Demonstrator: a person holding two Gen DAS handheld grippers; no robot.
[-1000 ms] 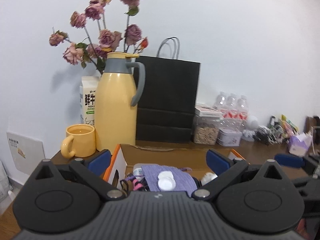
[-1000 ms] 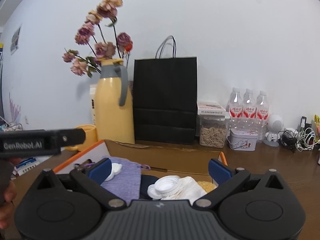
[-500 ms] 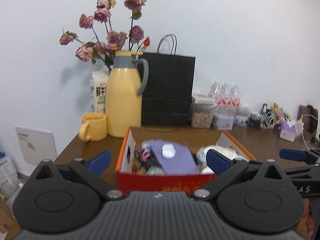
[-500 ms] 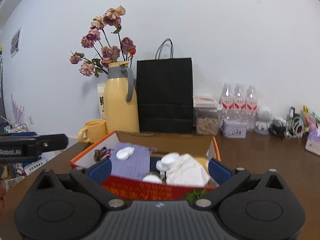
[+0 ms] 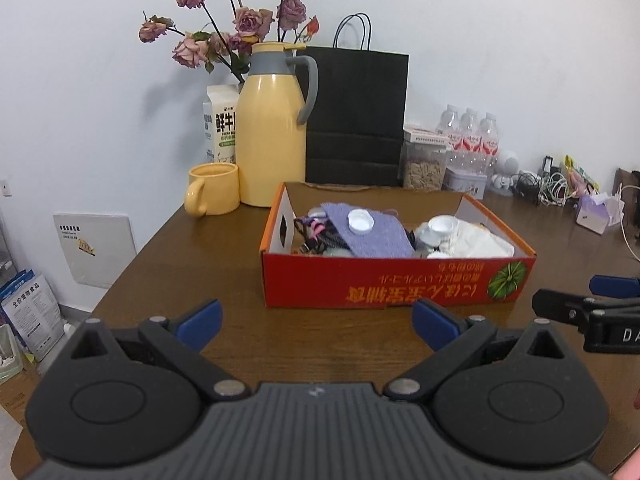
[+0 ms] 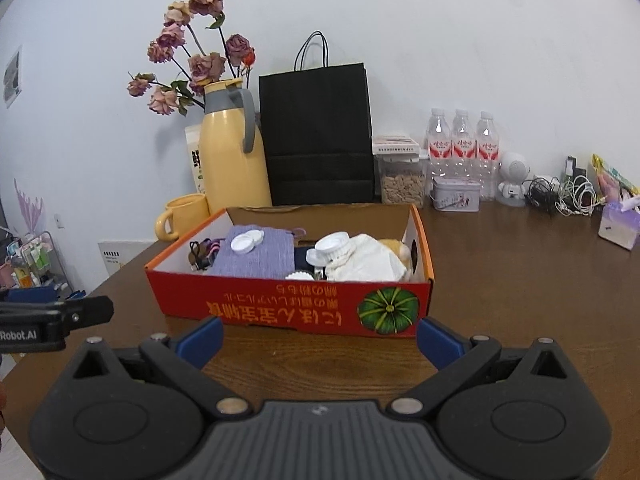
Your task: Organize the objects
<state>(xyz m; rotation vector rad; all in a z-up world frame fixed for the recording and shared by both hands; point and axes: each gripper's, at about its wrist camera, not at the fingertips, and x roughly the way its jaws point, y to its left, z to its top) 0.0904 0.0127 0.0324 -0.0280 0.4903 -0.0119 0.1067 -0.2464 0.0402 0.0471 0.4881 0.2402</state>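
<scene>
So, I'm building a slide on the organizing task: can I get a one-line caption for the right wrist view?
Open right gripper faces a red cardboard box holding a purple cloth and white caps.

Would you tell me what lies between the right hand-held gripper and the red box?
Only bare wooden table, seen in the right wrist view, separates the right hand-held gripper from the red box.

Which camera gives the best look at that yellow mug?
The left wrist view: the yellow mug stands in full there, handle and rim clear, beside the yellow thermos jug. In the right wrist view the mug is smaller, and the red cardboard box covers its lower corner.
</scene>
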